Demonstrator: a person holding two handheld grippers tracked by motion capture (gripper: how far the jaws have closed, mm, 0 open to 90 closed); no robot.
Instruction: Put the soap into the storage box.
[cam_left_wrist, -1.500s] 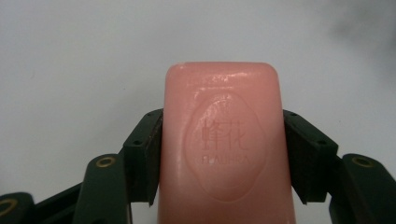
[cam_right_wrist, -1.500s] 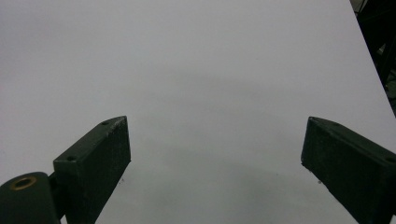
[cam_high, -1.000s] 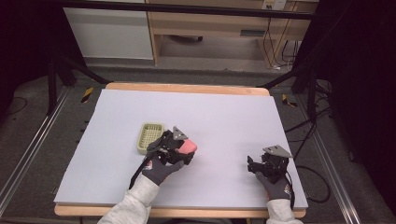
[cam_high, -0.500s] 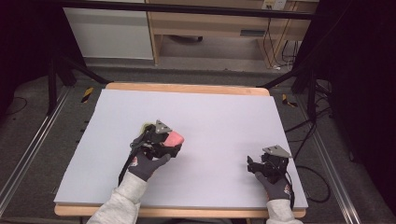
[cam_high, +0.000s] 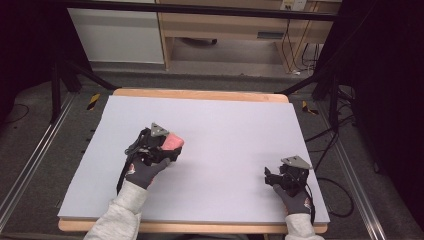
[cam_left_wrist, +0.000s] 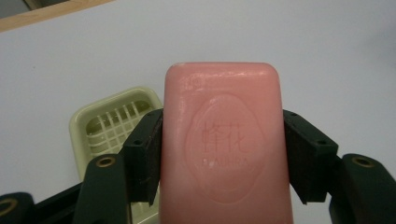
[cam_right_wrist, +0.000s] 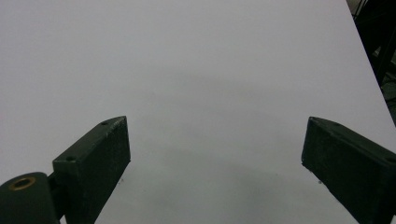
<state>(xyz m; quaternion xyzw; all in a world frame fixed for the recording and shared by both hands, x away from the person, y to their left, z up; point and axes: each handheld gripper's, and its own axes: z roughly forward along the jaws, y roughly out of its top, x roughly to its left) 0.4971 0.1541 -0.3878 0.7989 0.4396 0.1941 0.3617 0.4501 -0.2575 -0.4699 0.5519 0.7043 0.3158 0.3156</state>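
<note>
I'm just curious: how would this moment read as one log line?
left gripper: shut on pink soap bar | soap dish: beside it | right gripper: open, idle

Wooden cabinet (cam_high: 235, 30) behind table (cam_high: 240, 125); floor cables (cam_high: 335, 145).

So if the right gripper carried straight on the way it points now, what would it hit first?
Probably nothing: ahead of the open right gripper lies only bare white table surface, though depth is hard to judge.
</note>
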